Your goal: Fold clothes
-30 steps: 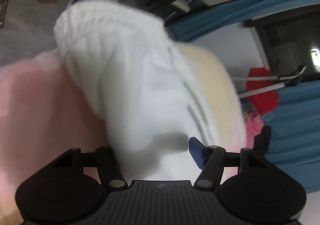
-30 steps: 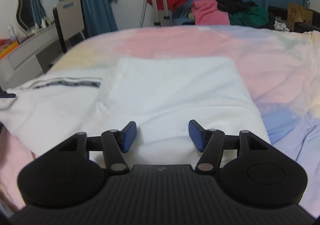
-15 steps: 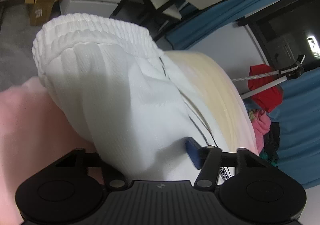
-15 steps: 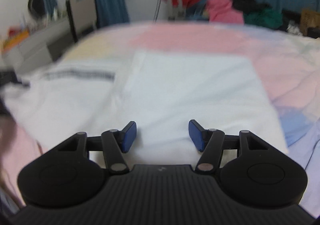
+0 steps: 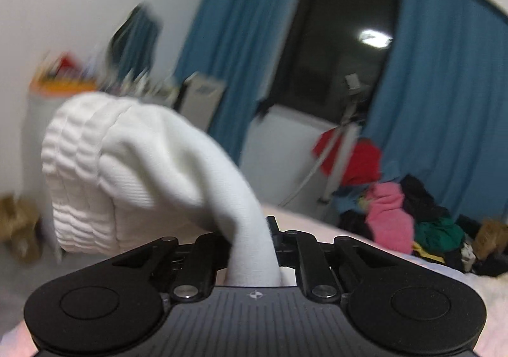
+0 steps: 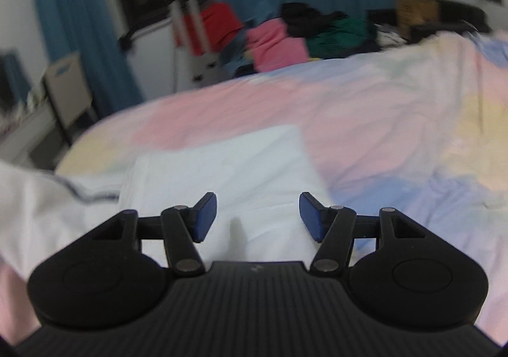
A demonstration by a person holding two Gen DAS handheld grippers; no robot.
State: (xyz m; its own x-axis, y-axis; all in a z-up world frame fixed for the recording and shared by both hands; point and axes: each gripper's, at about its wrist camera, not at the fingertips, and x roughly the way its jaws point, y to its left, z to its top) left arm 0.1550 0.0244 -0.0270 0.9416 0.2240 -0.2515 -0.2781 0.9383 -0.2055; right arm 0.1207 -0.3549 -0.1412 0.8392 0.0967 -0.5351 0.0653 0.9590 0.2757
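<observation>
Two tools show; the left tool [image 5: 250, 249] is clamped on a bunched fold of the white garment [image 5: 133, 173], whose ribbed elastic hem [image 5: 73, 176] hangs lifted above the bed [image 6: 365, 122]; the right tool [image 6: 257, 214] hovers with its blue pads [image 6: 204, 217] wide apart over the garment's folded part, which lies flat on the bed; beyond the bed sits a pile of clothes [image 6: 304, 36] near the blue curtains [image 6: 79, 39].
</observation>
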